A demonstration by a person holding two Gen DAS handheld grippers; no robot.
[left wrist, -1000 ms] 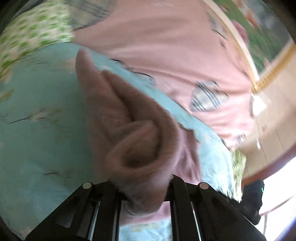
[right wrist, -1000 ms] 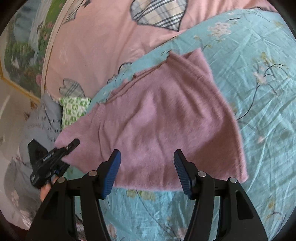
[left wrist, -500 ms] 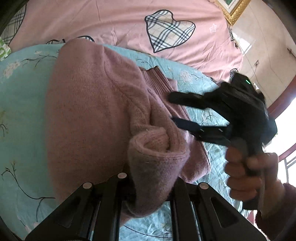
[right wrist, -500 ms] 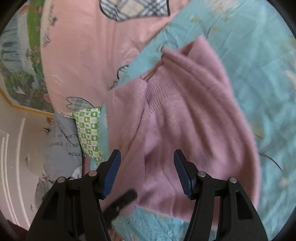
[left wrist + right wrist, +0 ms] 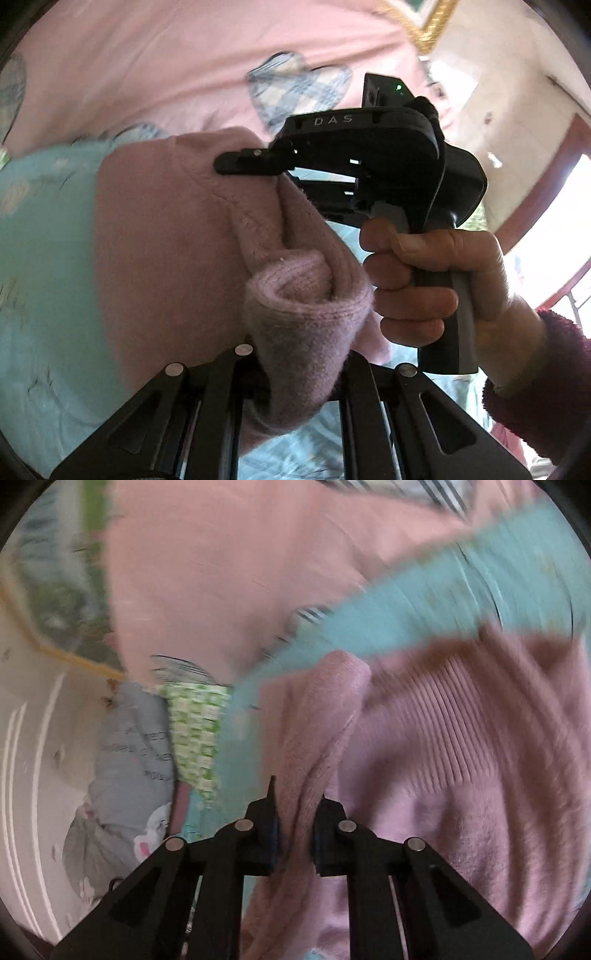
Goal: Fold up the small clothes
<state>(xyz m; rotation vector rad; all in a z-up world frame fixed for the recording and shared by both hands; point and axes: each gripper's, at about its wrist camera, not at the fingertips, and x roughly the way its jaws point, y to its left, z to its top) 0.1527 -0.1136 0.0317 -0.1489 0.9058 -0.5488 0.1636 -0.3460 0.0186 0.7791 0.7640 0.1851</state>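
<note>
Right wrist: claw (image 5: 295, 834) gripping sweater (image 5: 461, 775).

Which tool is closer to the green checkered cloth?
Probably the right tool. The green checkered cloth lies just up and left of its tips, while it pinches the pink sweater. The left tool, clamped on the sweater's cuff, shows no such cloth nearby.

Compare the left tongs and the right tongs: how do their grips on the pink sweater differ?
The left tongs clamp a rolled, cuff-like end of the pink sweater; the right tongs pinch a flat, upright fold. The left tongs show plain black fingers, the right blue pads. Both are shut on the sweater.
</note>
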